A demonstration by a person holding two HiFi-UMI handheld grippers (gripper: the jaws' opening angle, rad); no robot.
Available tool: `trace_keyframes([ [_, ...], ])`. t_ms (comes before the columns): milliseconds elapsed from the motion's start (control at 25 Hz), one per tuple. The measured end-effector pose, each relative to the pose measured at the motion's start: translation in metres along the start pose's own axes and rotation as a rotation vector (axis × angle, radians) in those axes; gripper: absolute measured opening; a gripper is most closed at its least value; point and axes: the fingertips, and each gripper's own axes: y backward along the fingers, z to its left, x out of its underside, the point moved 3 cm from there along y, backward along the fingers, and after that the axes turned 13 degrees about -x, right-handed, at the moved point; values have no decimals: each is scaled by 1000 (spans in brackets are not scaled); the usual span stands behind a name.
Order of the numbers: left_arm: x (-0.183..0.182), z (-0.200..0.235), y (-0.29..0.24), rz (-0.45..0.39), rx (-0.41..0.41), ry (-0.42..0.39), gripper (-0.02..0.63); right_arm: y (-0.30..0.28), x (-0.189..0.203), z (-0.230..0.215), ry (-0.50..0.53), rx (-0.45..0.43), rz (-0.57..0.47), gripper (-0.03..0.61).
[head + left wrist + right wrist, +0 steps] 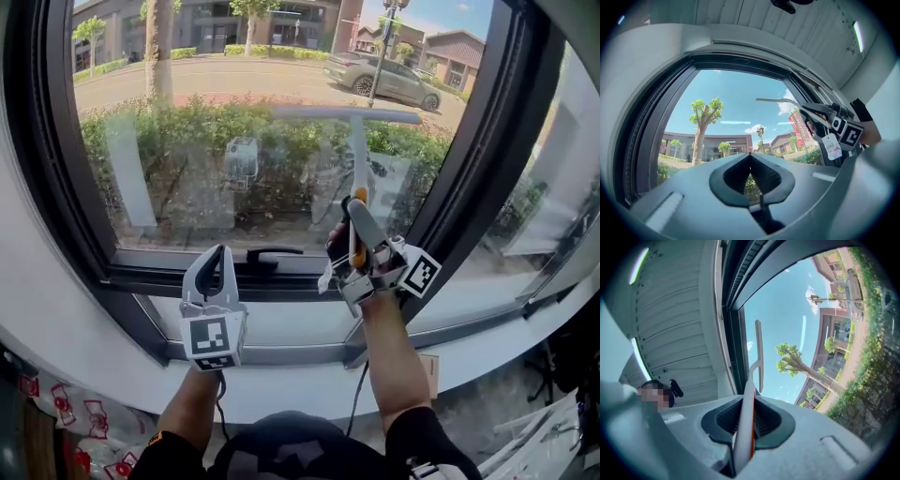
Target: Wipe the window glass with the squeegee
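The right gripper (355,228) clamps the squeegee (348,115) by its handle so the blade reaches the window glass (216,122) above the jaws, while the left gripper (217,255), closed and empty, hangs low beside it, seemingly to keep clear.

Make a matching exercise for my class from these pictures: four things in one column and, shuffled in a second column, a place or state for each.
Column one
1. squeegee
2. left hand-held gripper
3. right hand-held gripper
4. car

Column two
A. shut, with nothing between its jaws
B. outdoors, on the road
C. held upright before the window glass, blade at the top
D. shut on a handle

Pairs: 1-C, 2-A, 3-D, 4-B
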Motion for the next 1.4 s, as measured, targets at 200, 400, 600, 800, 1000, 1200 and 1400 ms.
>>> trace_keyframes([
  [200,-27,-3,-11,-42,-52,-9,18,-38,-48,3,56,-81,38,49],
  [400,-49,-26,-20,-72,-62,-12,18,-45,-82,-3,41,-101,36,49],
  [600,-49,-38,-17,-78,-41,-25,18,-35,-69,-6,33,-110,40,49],
  [800,-30,-42,-15,-37,-16,-14,18,-14,-43,-13,5,-95,23,49],
  [1000,7,-78,0,45,32,22,18,49,-17,-16,-54,-41,-13,49],
  [1200,39,-94,15,118,72,67,18,101,21,-18,-116,29,-36,49],
  [1400,64,-105,23,183,100,75,18,129,38,-21,-140,85,-35,49],
])
